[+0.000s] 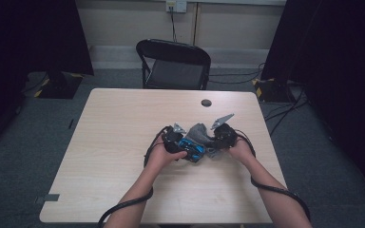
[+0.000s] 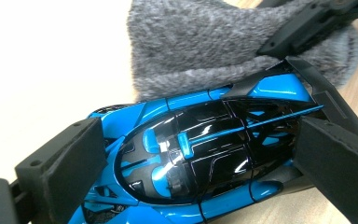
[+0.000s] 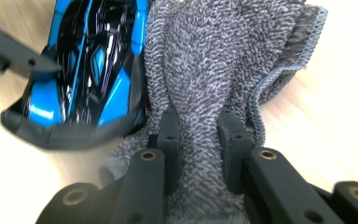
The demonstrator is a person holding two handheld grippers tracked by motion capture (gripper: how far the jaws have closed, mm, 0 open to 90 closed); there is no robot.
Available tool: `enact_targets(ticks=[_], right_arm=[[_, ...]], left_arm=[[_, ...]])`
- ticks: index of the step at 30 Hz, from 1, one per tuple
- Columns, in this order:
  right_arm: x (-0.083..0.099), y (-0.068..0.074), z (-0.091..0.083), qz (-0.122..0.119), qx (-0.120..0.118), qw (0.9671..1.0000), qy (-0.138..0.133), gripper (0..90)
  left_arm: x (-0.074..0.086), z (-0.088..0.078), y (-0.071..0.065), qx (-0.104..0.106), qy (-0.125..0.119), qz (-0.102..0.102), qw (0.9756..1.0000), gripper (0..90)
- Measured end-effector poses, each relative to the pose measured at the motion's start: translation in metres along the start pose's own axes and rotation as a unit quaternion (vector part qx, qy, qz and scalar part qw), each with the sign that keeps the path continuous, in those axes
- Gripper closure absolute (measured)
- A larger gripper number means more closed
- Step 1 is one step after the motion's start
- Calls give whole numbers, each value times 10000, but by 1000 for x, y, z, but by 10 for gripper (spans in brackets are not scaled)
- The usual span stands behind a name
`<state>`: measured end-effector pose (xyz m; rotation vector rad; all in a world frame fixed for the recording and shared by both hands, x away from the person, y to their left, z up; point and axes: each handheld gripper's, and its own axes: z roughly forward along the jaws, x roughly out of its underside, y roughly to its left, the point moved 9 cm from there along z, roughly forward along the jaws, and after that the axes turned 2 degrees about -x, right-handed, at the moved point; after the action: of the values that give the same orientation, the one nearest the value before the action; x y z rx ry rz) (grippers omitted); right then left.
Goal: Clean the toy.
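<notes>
A blue and black toy car (image 1: 191,148) lies on the wooden table (image 1: 123,142) between the two hands. My left gripper (image 2: 200,154) is shut on the toy car (image 2: 200,154), with a pad on each side of its body. A grey towel (image 1: 199,133) is bunched against the car's far side. My right gripper (image 3: 199,140) is shut on a fold of the grey towel (image 3: 214,56), which lies pressed against the toy car (image 3: 84,60). In the high view the left gripper (image 1: 177,142) and the right gripper (image 1: 218,138) sit close together.
A black folding chair (image 1: 173,64) stands behind the table's far edge. A small dark round spot (image 1: 206,102) sits near the far right of the tabletop. Black cables trail from both grippers along the forearms.
</notes>
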<state>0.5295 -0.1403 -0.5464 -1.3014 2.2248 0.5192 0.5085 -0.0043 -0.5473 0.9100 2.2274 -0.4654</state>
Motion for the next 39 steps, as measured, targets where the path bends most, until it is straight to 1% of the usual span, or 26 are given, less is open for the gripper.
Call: enact_targets(ticks=[2, 7, 8, 11, 12, 17, 19, 24, 32, 35, 36, 39], right_arm=[[4, 1, -3, 5, -15, 10000, -8, 744], [15, 4, -11, 123, -72, 9999, -45, 744], [17, 5, -12, 175, -98, 9998, -57, 744], [22, 9, -16, 211, -153, 9996, -77, 744], [24, 10, -17, 172, -163, 9997, -79, 744], [31, 16, -24, 200, -223, 9995, -80, 744], [35, 19, -27, 248, -273, 9993, -101, 744], [43, 21, -34, 286, -327, 9990, -114, 743], [53, 29, -47, 139, -331, 9994, 29, 745], [57, 31, -53, 164, -338, 9993, 18, 746], [58, 30, -55, 191, -302, 9994, -5, 747], [61, 24, -60, 355, -241, 9990, -129, 747]], left_arm=[[0, 0, 0, 0, -17, -1, 10000, 22], [0, 0, 0, -1, -19, 6, 10000, 22], [0, 0, 0, -9, -21, 20, 10000, 22], [0, 0, 0, -6, -38, 25, 10000, 22], [0, 0, 0, -5, -39, 30, 10000, 22], [0, 0, 0, -1, -38, 35, 10000, 22], [0, 0, 0, 1, -37, 42, 10000, 22], [0, 0, 0, -4, -23, 47, 10000, 22], [0, 0, 0, -1, -39, 38, 10000, 22], [0, 0, 0, 3, -43, 30, 10000, 22], [0, 0, 0, 1, -44, 32, 10000, 22], [0, 0, -1, 0, -61, 21, 10000, 22]])
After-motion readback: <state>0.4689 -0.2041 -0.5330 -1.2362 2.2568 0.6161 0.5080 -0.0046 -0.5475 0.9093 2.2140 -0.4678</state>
